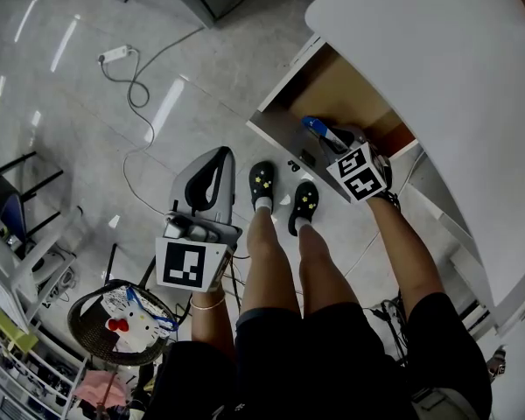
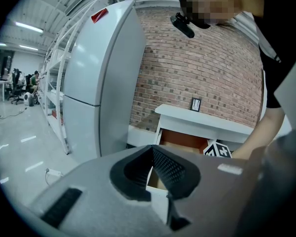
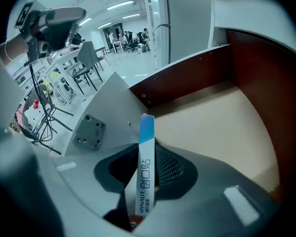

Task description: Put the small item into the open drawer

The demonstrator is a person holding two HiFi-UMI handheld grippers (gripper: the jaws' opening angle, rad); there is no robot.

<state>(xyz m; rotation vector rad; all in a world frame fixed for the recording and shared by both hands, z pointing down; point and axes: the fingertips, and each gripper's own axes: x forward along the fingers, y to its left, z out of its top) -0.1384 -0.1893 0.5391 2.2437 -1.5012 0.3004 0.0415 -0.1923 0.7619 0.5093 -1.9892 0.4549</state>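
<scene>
A glossy grey floor (image 1: 61, 147) fills the left of the head view, streaked with reflected ceiling lights. A white power strip (image 1: 114, 55) lies on it near the top left, its cable looping down. At the bottom left corner stands a dark basket (image 1: 83, 318) with a white plush (image 1: 127, 322) in it.

The left gripper (image 1: 217, 157) hangs over the floor, well apart from the furniture. Its jaws meet at the tips with nothing between them. In its own view the left gripper (image 2: 152, 157) faces a white fridge (image 2: 103, 83), a brick wall (image 2: 212, 68) and open shelving along the left of a long, bright room.

Just right of it are the person's legs, with black clogs (image 1: 262, 182) on the floor.

Further right a white cabinet (image 1: 437, 77) runs along the right edge, and its drawer (image 1: 337, 90) is pulled out. The drawer has a white front, dark brown sides and a pale wood bottom (image 3: 212, 127) with nothing on it.

The right gripper (image 1: 325, 136) points steeply down at the drawer's front edge. The right gripper (image 3: 147, 154) pinches a slim white-and-blue box (image 3: 144, 174) upright between its pads. The box (image 1: 318, 128) sits in that grip above the drawer's front, its blue end just inside the white panel and clear of the bottom.
</scene>
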